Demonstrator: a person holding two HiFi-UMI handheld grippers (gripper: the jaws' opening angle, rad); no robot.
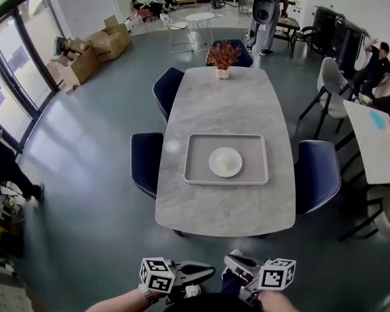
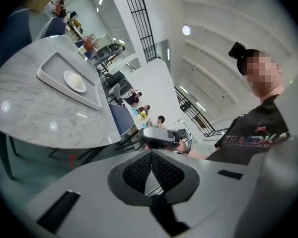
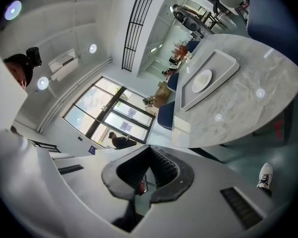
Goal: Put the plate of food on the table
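A white plate of pale food (image 1: 225,162) sits in a grey tray (image 1: 195,174) on the near half of the marble table (image 1: 224,103). Both grippers hang close to my body, below the table's near edge and well short of the tray. My left gripper (image 1: 211,273) is shut with nothing in it, its pads meeting (image 2: 152,155). The right gripper (image 1: 229,260) points in toward the left one, jaws together and holding nothing (image 3: 149,150). The left gripper view has the plate (image 2: 74,81) at upper left. In the right gripper view, the plate (image 3: 202,81) is at upper right.
Dark blue chairs (image 1: 146,161) (image 1: 317,174) flank the table's near half, and another (image 1: 166,90) stands further up the left side. A vase of dried flowers (image 1: 222,56) stands at the far end. Cardboard boxes (image 1: 94,51) line the left wall. People stand at the back and sit at the right.
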